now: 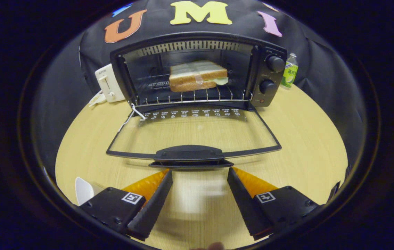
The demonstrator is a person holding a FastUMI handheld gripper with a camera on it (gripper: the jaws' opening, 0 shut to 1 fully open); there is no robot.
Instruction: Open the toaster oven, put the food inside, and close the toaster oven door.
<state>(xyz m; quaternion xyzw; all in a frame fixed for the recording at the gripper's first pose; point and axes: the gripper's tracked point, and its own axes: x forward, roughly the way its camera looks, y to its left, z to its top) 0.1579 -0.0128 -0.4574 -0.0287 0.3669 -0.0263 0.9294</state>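
Toaster oven [197,74]: black metal box-shaped body, silver wire rack, black knobs, one small red lamp.
Oven door [193,133]: clear glass panel, black frame, black handle, row of white icons.
Sandwich [197,75]: pale bread, brown crust, light green filling.
Table [297,139]: light wood grain.
Toaster [108,83]: cream-white plastic.
Bottle [290,71]: green label, clear plastic.
Gripper [199,173]: square black-and-white markers; fingers apart, empty.

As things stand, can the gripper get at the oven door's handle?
Probably yes: the open gripper sits just short of the handle on the lowered door, nothing between them.
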